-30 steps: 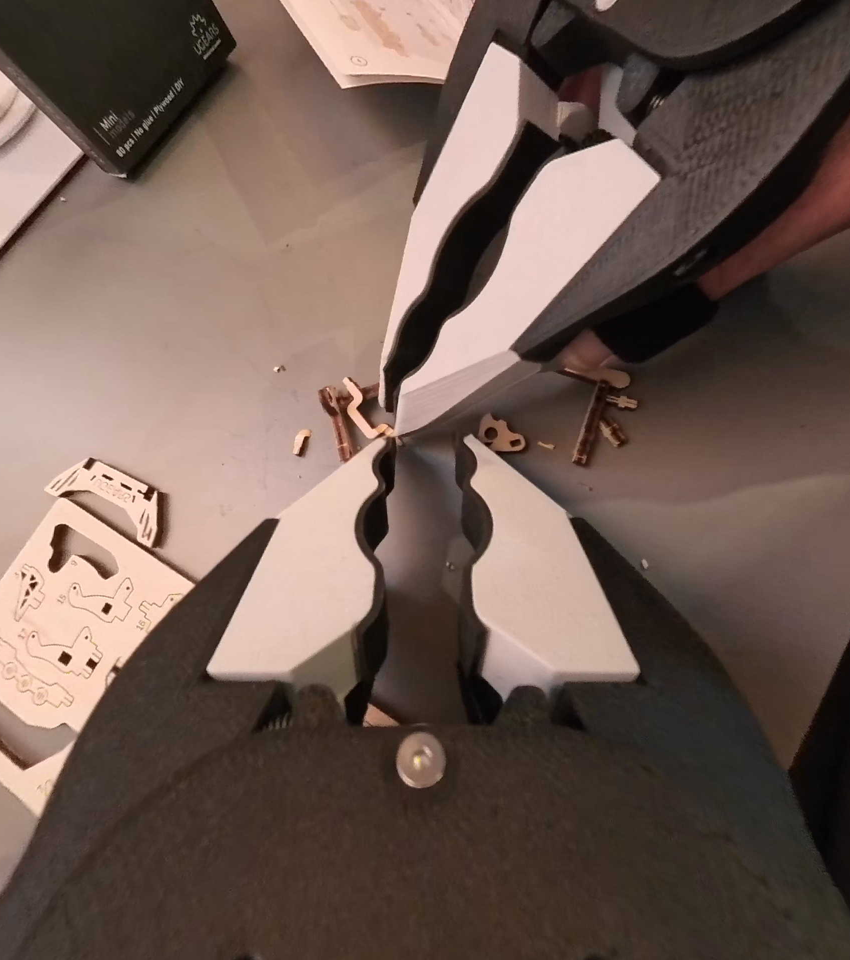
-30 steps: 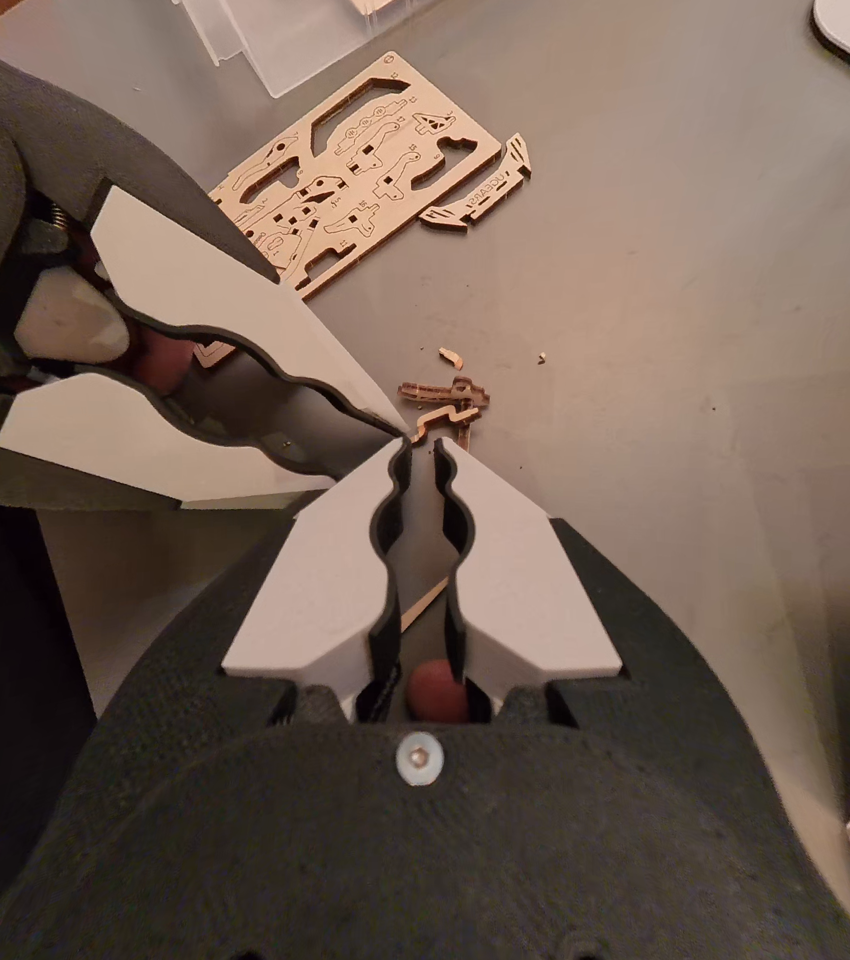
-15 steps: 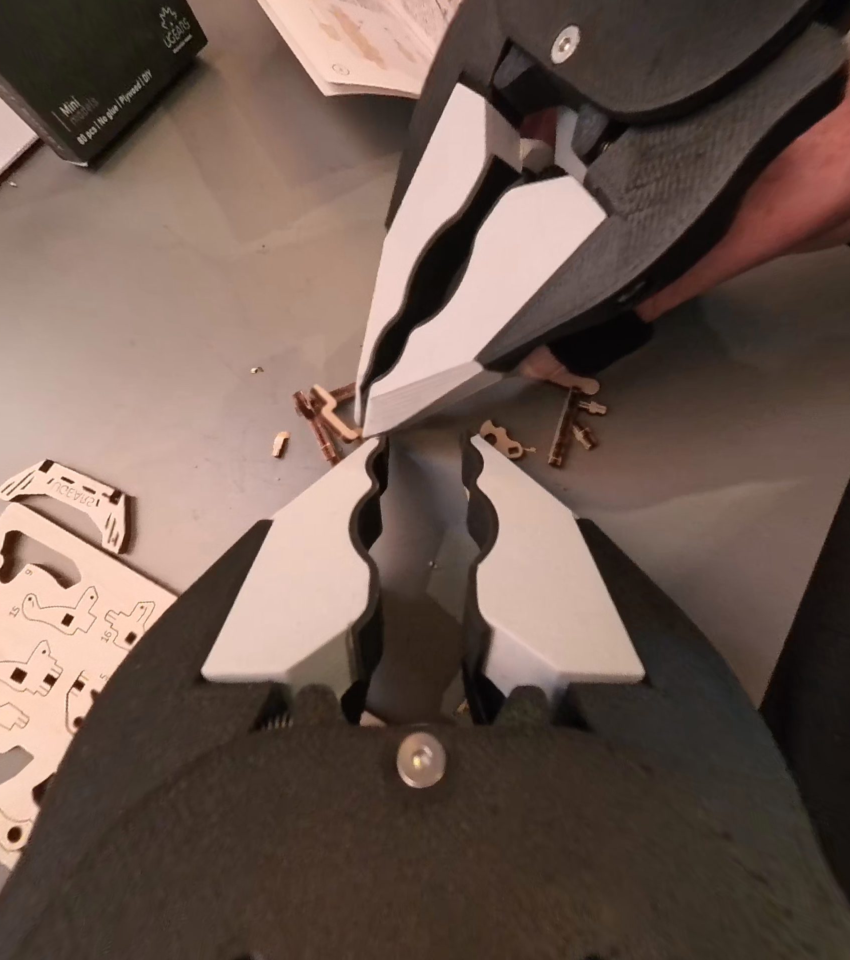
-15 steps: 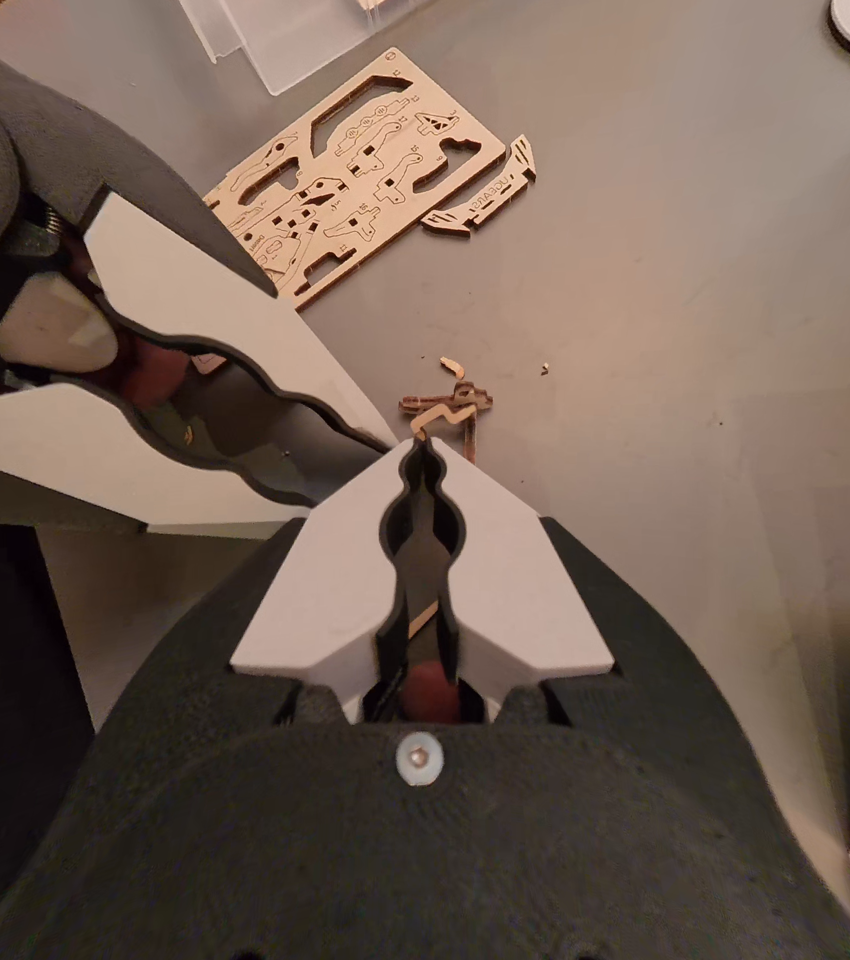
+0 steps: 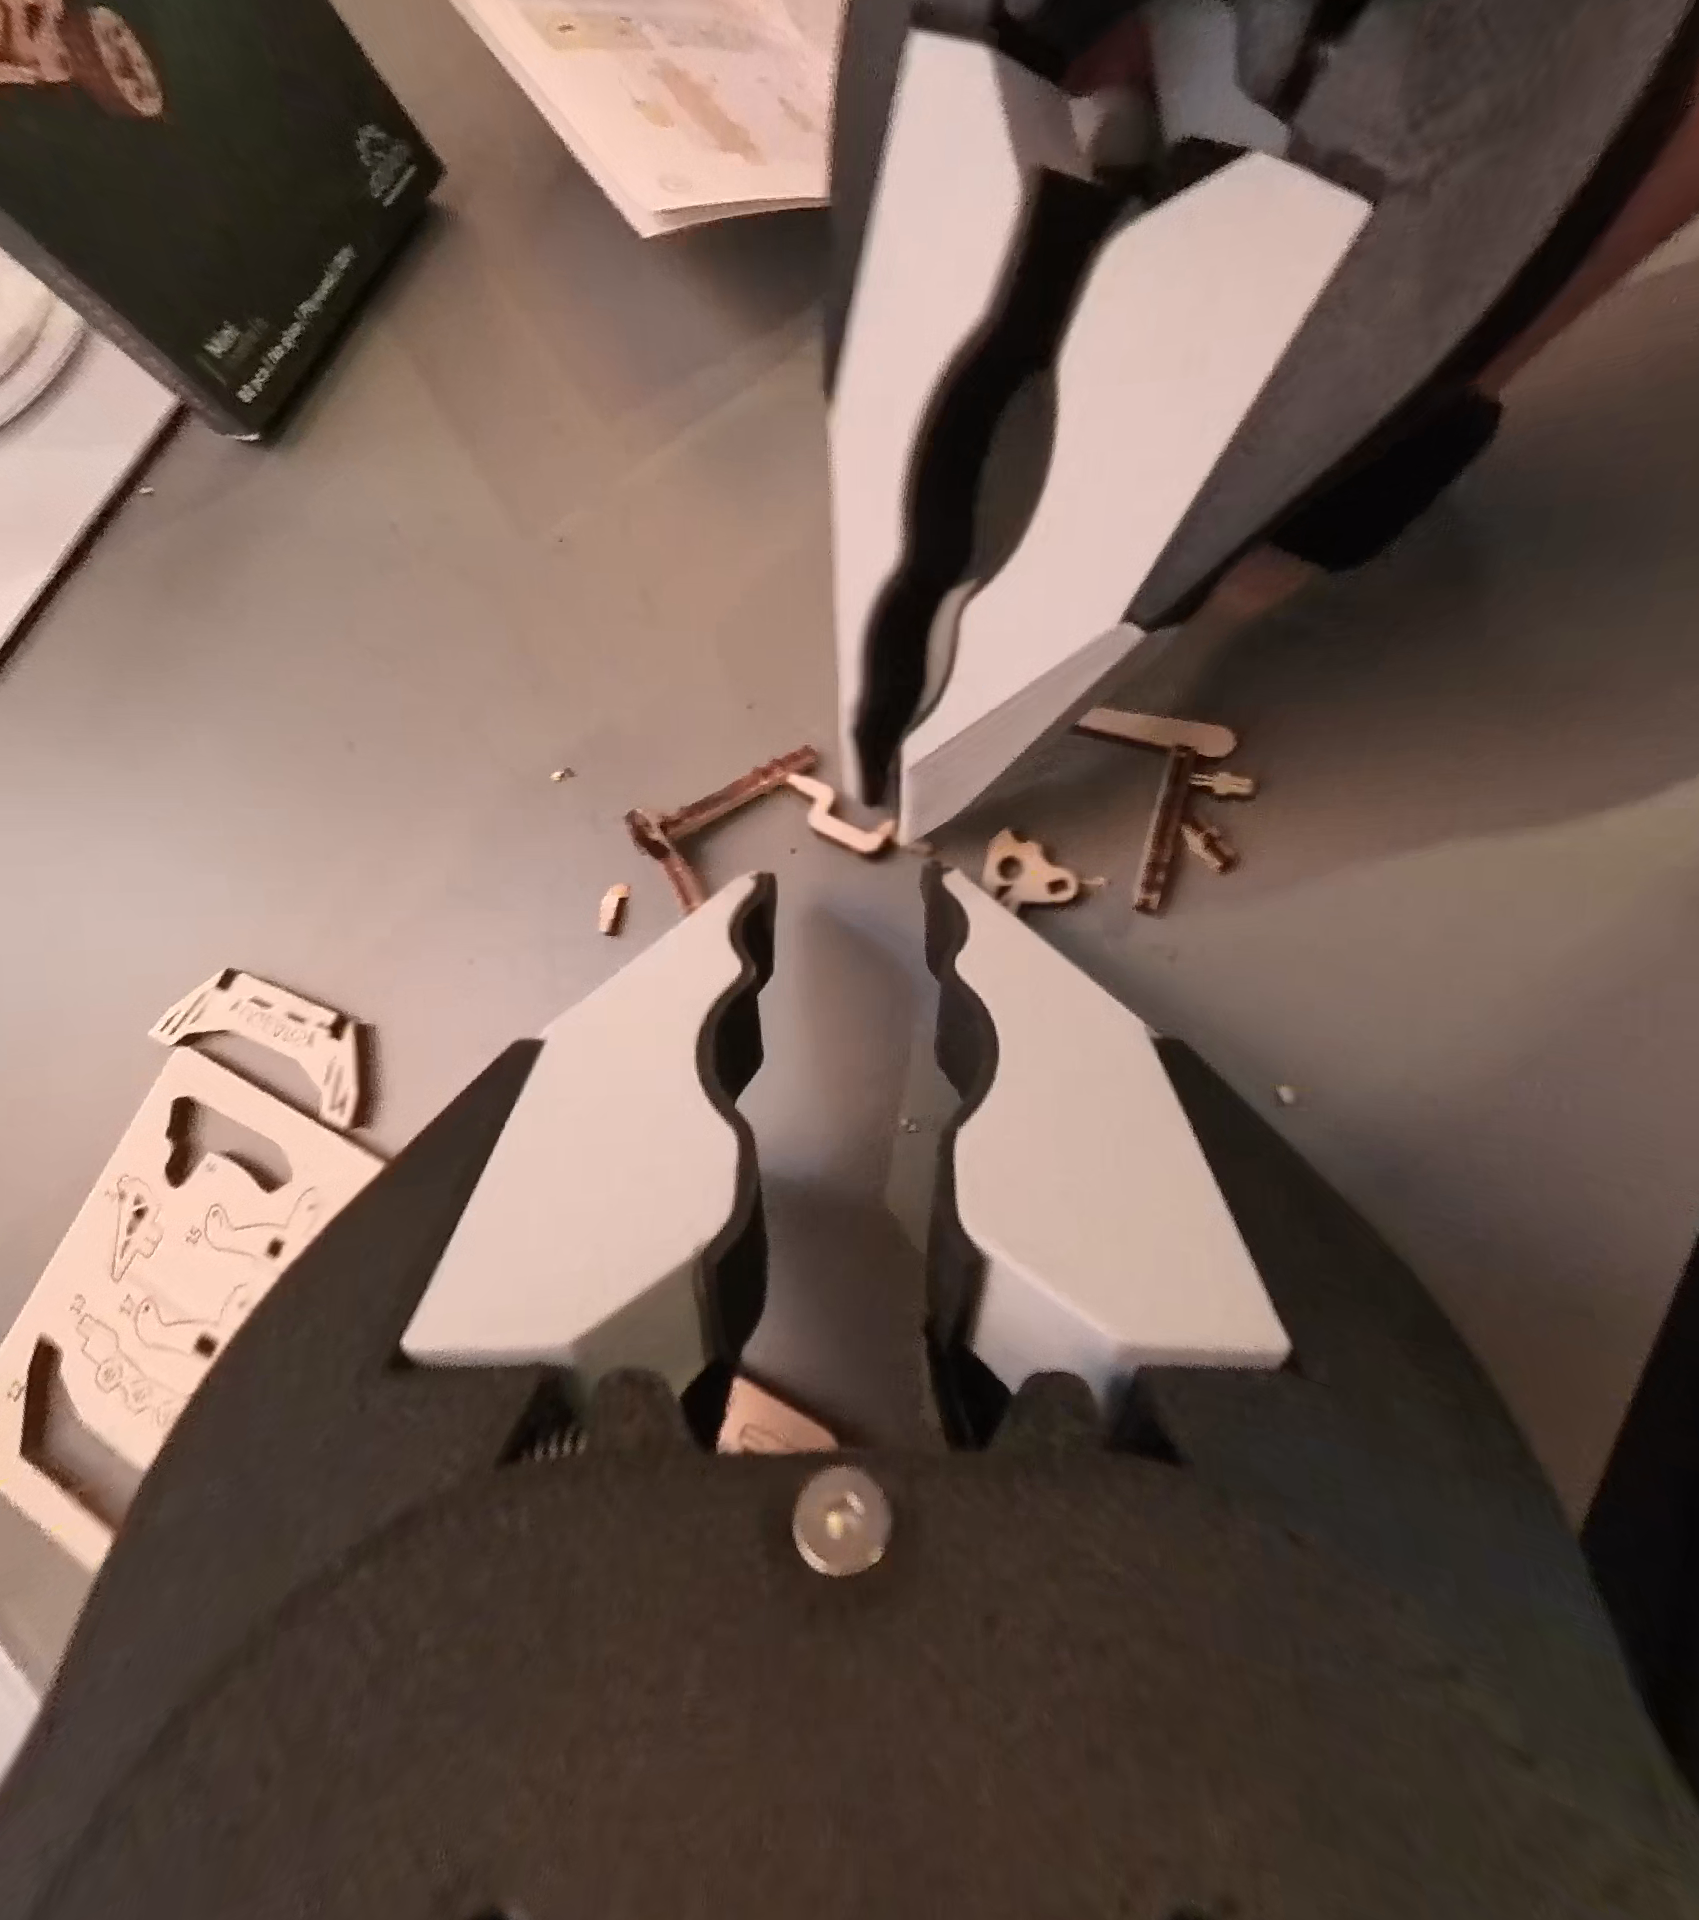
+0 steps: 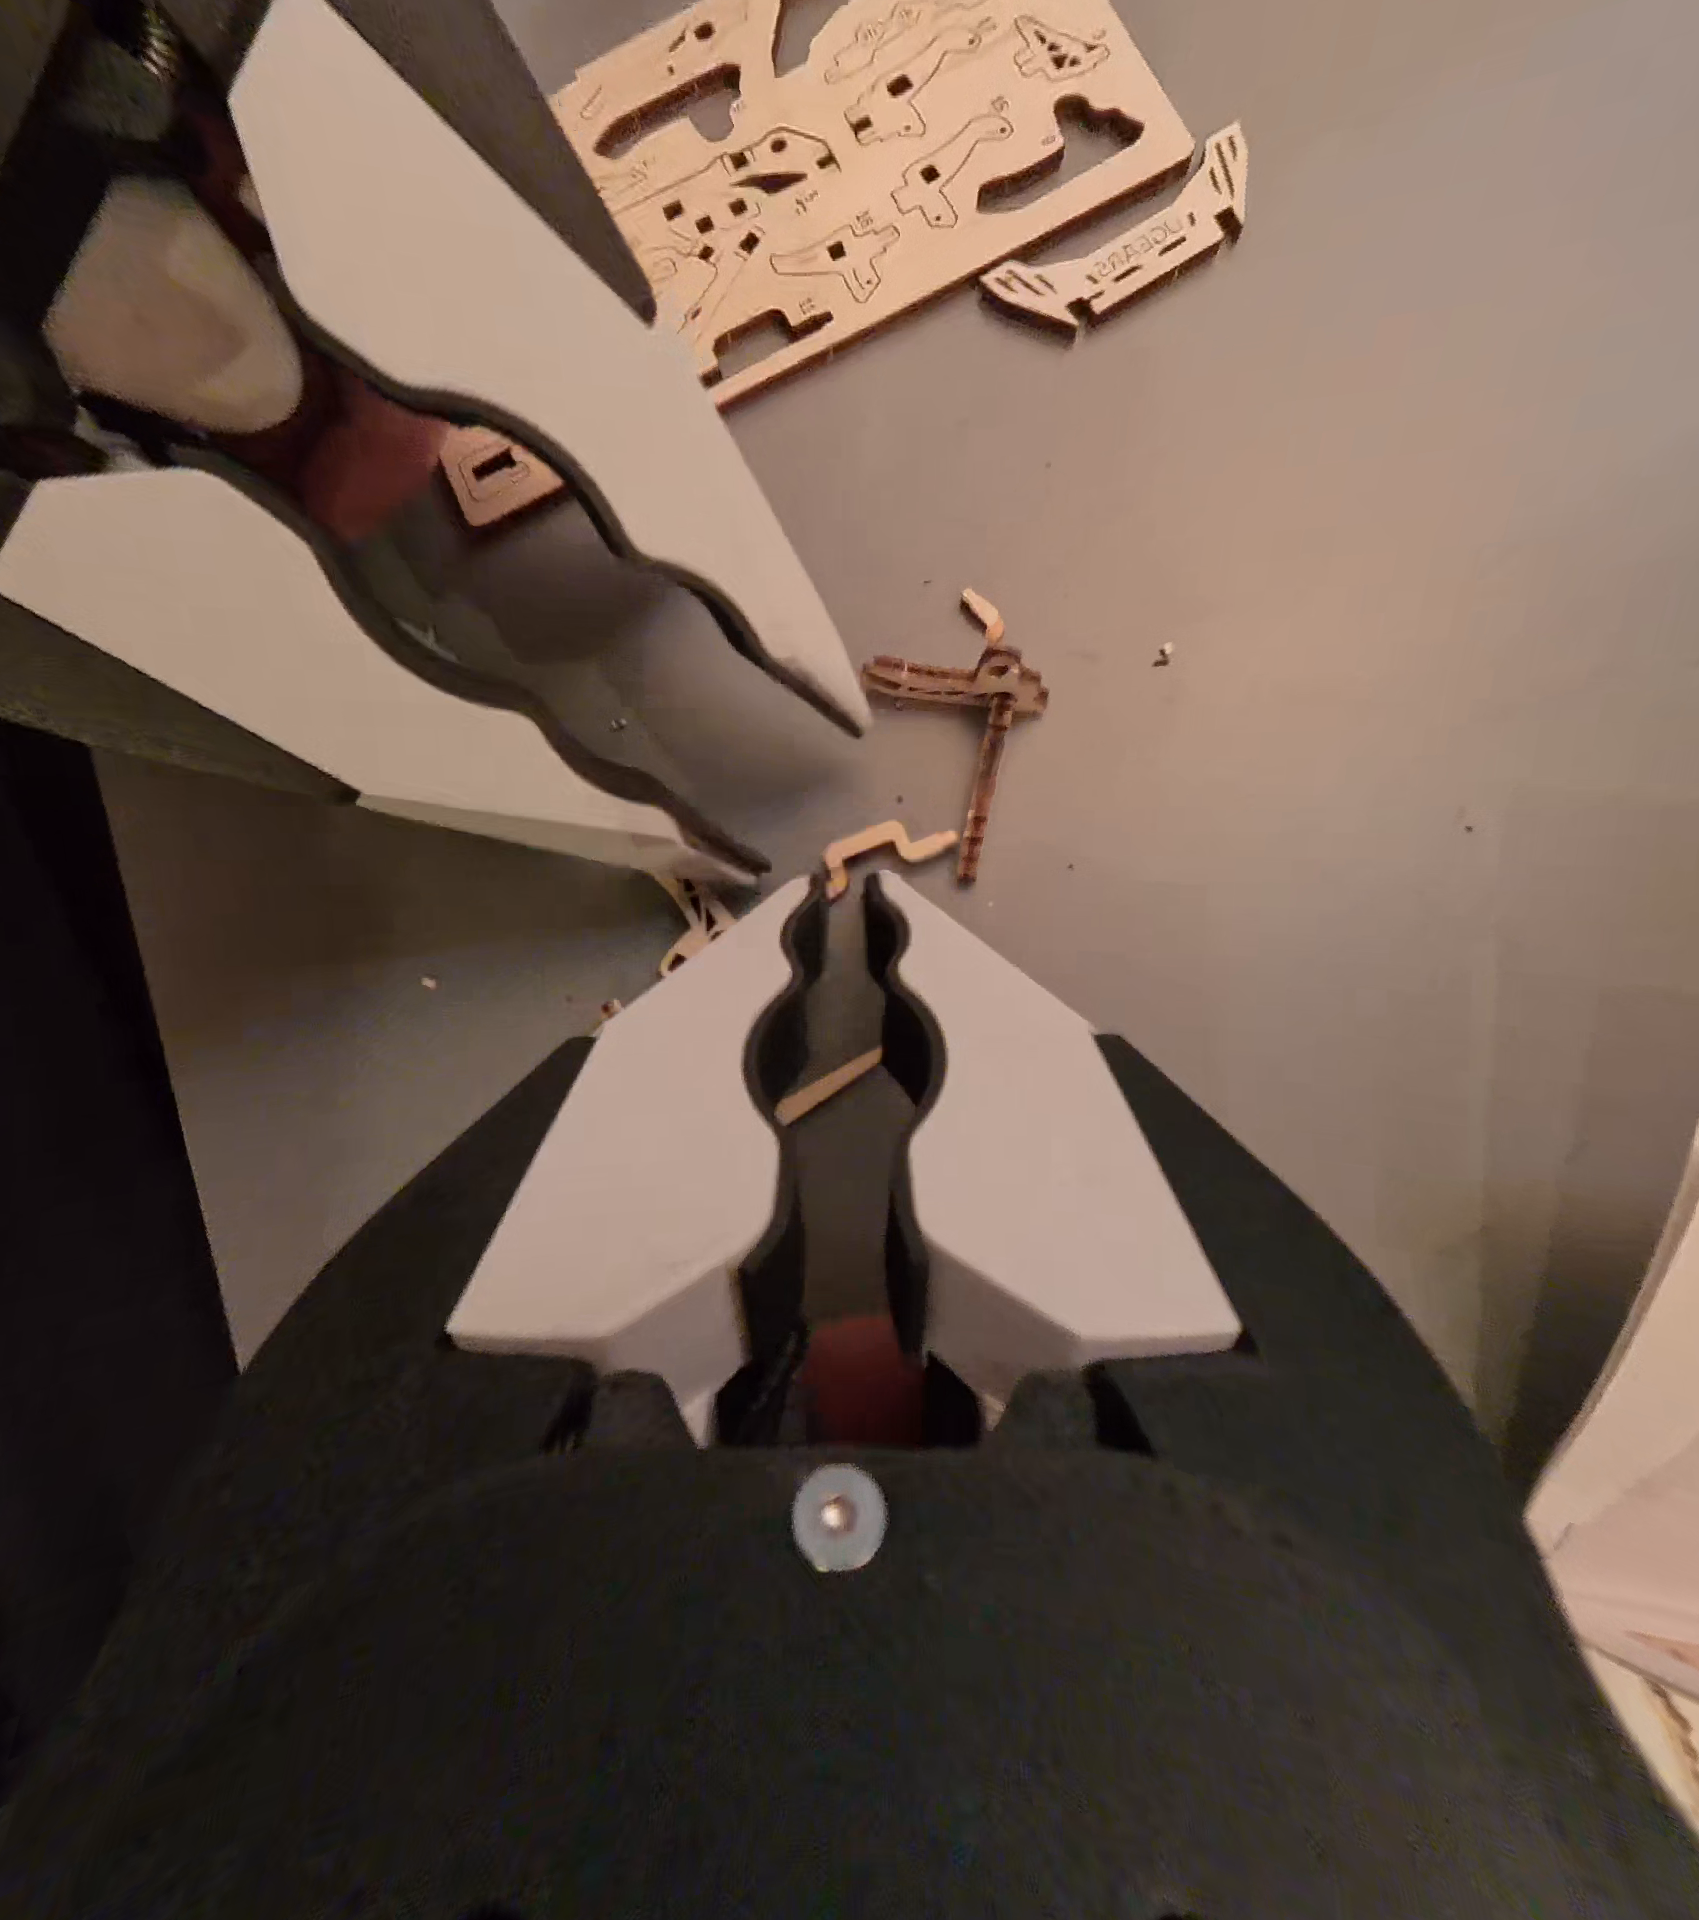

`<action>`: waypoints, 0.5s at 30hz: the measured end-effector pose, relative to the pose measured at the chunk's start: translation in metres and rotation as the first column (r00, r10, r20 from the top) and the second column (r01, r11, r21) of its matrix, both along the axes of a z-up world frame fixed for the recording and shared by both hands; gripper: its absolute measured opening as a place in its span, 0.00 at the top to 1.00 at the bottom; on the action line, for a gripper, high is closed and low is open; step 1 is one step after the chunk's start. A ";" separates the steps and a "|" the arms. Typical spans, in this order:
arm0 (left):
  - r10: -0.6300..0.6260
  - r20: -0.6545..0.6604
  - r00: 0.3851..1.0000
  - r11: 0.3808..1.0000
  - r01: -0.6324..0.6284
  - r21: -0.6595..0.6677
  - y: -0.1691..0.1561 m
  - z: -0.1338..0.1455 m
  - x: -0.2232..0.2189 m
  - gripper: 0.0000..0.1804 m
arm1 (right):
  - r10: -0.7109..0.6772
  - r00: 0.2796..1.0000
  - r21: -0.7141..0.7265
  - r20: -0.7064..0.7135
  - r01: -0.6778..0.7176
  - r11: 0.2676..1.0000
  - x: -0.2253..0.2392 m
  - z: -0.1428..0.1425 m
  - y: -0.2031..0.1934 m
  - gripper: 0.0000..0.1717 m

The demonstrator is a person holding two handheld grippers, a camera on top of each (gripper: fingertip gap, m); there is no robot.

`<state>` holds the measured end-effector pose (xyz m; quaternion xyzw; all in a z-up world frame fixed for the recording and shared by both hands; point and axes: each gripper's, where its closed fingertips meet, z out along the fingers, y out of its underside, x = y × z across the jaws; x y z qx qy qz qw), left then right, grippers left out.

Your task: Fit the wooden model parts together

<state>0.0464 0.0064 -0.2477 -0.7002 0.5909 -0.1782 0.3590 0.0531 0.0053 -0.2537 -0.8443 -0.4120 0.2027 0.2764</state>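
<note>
Left gripper (image 5: 845, 888) jaws wide, bare, above table (image 5: 409, 644). Right gripper (image 6: 843, 883) jaws narrow, nipped end of pale zigzag wooden piece (image 6: 886, 844); actual pinch unclear.

R gripper (image 5: 889, 805) blurred in left view. Box (image 5: 149, 187) & booklet (image 5: 679, 104) cut by top edge. Sheet (image 6: 855, 187) partly behind L gripper (image 6: 814, 790); wood bits (image 5: 1203, 810) too small to ID.
</note>
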 end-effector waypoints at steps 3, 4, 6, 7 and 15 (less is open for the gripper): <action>-0.025 -0.013 1.000 1.000 0.025 -0.015 -0.005 -0.004 0.002 0.85 | -0.007 1.000 0.022 -0.005 0.008 1.000 -0.001 0.005 -0.001 0.91; -0.033 -0.009 0.999 0.999 0.032 -0.019 -0.007 -0.004 0.003 0.85 | -0.020 1.000 0.029 0.006 0.020 0.999 0.000 0.005 -0.001 0.91; -0.047 -0.007 0.999 0.998 0.047 -0.042 -0.011 -0.005 0.005 0.86 | -0.050 0.999 0.026 0.003 0.050 0.998 0.000 0.003 -0.001 0.91; -0.059 0.002 0.998 0.997 0.059 -0.052 -0.013 -0.005 0.006 0.87 | -0.056 0.998 0.012 0.001 0.056 0.998 -0.001 0.001 -0.002 0.92; -0.122 0.035 0.992 0.988 0.125 -0.095 -0.028 -0.006 0.017 0.84 | 0.014 1.000 0.029 0.028 -0.014 0.999 -0.001 -0.002 -0.006 0.93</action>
